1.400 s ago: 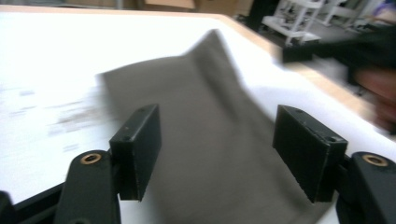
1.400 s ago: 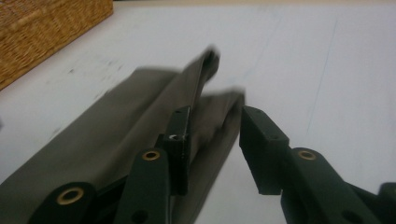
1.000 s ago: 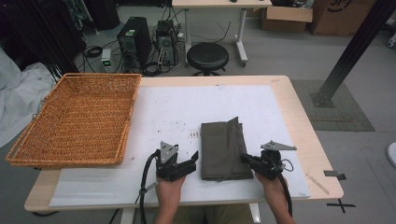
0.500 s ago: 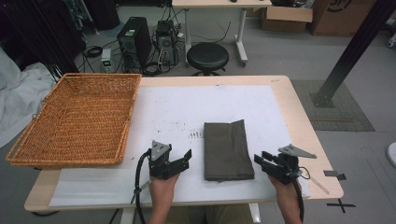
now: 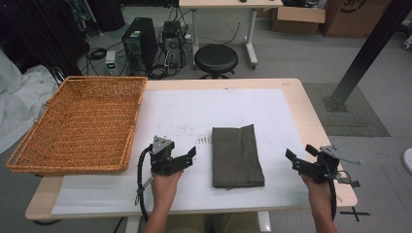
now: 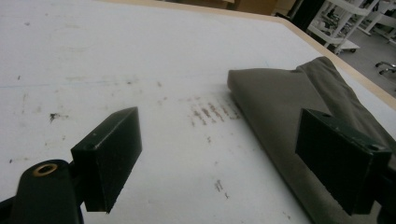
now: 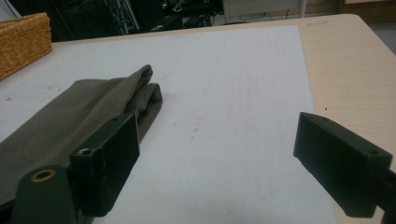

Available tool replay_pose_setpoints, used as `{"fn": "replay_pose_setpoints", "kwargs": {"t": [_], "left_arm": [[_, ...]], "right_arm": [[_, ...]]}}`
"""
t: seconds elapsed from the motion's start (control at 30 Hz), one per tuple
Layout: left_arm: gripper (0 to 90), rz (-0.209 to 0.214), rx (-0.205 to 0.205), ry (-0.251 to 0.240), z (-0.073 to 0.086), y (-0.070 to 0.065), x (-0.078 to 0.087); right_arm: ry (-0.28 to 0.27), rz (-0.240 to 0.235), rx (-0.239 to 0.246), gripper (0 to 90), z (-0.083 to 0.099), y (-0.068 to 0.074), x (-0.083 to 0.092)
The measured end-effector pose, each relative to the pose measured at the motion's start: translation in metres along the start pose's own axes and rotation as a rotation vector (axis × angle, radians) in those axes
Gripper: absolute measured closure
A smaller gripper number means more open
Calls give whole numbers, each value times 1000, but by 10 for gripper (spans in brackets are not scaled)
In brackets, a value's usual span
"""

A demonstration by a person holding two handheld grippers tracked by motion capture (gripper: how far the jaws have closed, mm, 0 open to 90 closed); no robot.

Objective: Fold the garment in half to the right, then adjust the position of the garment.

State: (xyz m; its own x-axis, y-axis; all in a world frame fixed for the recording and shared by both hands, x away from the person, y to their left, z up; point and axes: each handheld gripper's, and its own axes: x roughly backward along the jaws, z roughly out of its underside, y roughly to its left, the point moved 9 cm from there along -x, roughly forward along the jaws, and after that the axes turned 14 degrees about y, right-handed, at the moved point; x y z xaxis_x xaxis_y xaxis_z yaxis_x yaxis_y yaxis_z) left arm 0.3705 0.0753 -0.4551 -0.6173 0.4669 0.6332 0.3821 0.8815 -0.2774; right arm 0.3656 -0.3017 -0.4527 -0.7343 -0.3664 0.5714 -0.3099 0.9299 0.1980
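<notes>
1. The folded cloth lies flat on the white sheet, between the two grippers and touching neither.
2. The left gripper hovers just left of the cloth, jaws wide apart and empty; the cloth's near long edge sits just beyond its right-hand jaw.
3. The right gripper hangs farther off on the other side, jaws likewise apart, nothing between them.
4. The cloth looks light, soft and limp; it will probably sag and unfold if lifted at one point.
5. Best hold, I judge: pinch both long folded edges, all layers together.
</notes>
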Motion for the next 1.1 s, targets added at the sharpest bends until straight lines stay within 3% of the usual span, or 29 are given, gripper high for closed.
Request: {"fn": "replay_pose_setpoints", "kwargs": {"t": [0.2,0.37,0.73,1.1], "left_arm": [[181,22,-5,-4,-2,0,-3],[181,25,-17,2,-4,-3,-2],[186,70,0,45,-8,-13,-21],[188,87,-56,90,-9,-26,-40]], "right_arm": [[37,6,39,139,-3,5,-7],[29,4,48,139,-7,9,-3],[20,4,31,132,-4,4,1],[15,-1,27,134,-2,3,0]]}}
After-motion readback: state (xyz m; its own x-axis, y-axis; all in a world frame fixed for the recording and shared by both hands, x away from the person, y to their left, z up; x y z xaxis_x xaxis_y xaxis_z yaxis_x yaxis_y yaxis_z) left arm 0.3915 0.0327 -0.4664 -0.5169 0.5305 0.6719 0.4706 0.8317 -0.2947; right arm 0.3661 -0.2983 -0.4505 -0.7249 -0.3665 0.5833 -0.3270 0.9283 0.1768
